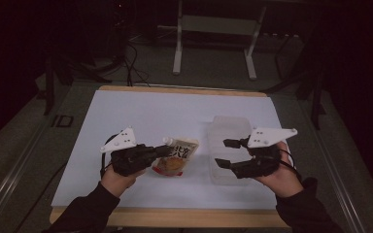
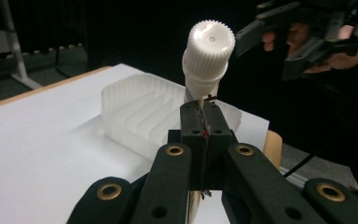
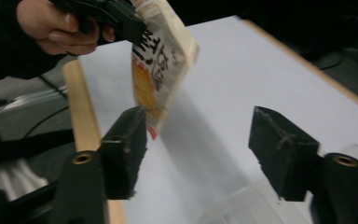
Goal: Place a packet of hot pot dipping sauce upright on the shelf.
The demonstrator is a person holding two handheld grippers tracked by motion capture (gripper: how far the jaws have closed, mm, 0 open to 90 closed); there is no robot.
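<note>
The ribbed clear tray (image 1: pixel 229 127) lies empty at the pouch's three o'clock, the left gripper (image 1: pixel 164 151) clamps the black-lettered spouted pouch (image 1: pixel 177 158), and the right gripper (image 1: pixel 225 152) gapes empty.

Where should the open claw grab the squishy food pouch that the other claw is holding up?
Probably the pouch by its free bottom edge, coming from the tray side. The left claw already pinches the flat strip under the white cap, so the bottom hangs clear before the right claw.

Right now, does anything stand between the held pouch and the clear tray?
Nothing visible does. The left gripper holds the pouch beside the clear tray, bare white table between them; the right gripper hovers open over the tray.
</note>
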